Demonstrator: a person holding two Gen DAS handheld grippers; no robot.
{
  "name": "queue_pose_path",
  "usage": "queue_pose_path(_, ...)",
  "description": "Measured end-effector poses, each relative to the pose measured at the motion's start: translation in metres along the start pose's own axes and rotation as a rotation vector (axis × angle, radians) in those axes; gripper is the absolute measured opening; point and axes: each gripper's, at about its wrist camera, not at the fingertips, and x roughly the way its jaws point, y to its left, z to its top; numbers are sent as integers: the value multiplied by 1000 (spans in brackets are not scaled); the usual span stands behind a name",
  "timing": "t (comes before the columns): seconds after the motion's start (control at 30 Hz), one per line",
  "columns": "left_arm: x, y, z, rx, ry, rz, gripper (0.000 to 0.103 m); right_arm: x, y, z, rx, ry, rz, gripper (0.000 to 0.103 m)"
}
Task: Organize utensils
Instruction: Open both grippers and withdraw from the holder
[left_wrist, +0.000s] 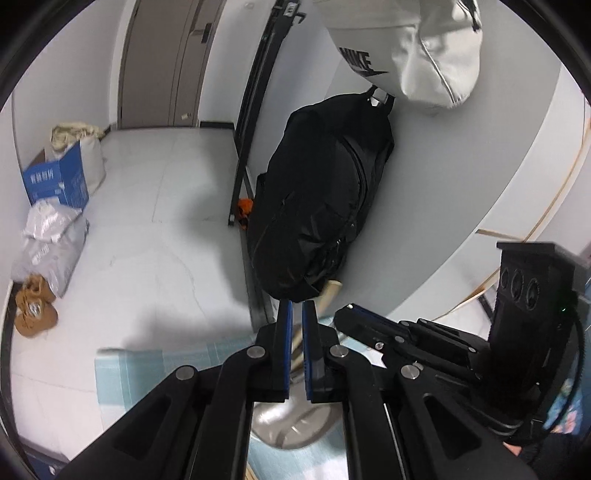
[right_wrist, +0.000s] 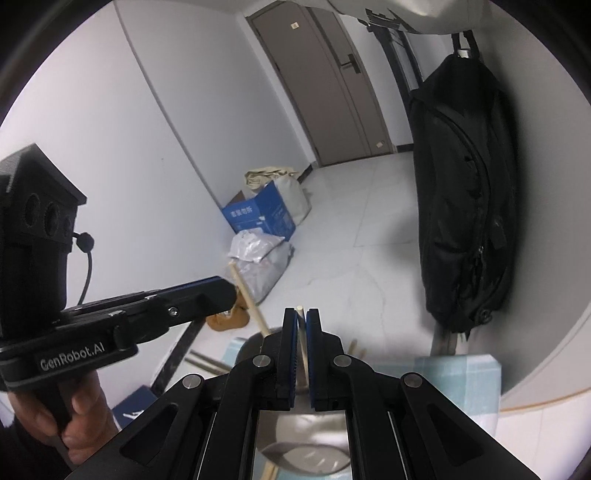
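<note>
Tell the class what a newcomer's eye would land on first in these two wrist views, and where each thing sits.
First comes the big black backpack hanging on the white wall, with a white Nike bag above it. Low in each view, the left gripper and the right gripper each pinch a pale wooden chopstick over a shiny metal bowl on a light blue mat.

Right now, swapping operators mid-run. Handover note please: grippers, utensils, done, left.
Left gripper: shut on a wooden chopstick, seen from both views.
Right gripper: shut on a second chopstick, which stands between the fingers.
Both are held above the metal bowl on the light blue mat.
Loose chopsticks lie beyond the mat's edge.
Done: two chopsticks picked up.
Left: set both down, probably in the bowl, then collect the loose ones.
</note>
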Motion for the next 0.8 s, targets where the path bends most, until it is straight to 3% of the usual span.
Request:
queue_pose_path(0.17, -15, 7, 0, -61, -14, 14, 4, -25, -1, 1, 29, -51, 12, 12)
queue_pose_path(0.2, -21, 6, 0, -66, -24, 26, 11, -32, -1, 1, 34, -63, 9, 15)
queue_pose_path(0.23, -25, 5, -1, -69, -36, 30, 22, -37, 0, 1, 41, -72, 6, 24)
queue_pose_path(0.27, -31, 4, -2, -75, -55, 34, 26, -42, -1, 1, 49, -82, 7, 36)
queue_pose_path(0.33, -45, 1, -6, -87, -107, 51, 50, -54, 0, 0, 61, -105, 10, 39)
queue_pose_path(0.4, -59, -6, -12, -86, -161, 91, 57, -65, 3, -1, 63, -116, 6, 40)
queue_pose_path(0.47, -69, -10, -17, -82, -203, 135, 60, -76, 7, -5, 64, -135, -3, 57)
queue_pose_path(0.8, -91, -32, -46, -50, -259, 249, 73, -117, 28, -29, 56, -197, -16, 75)
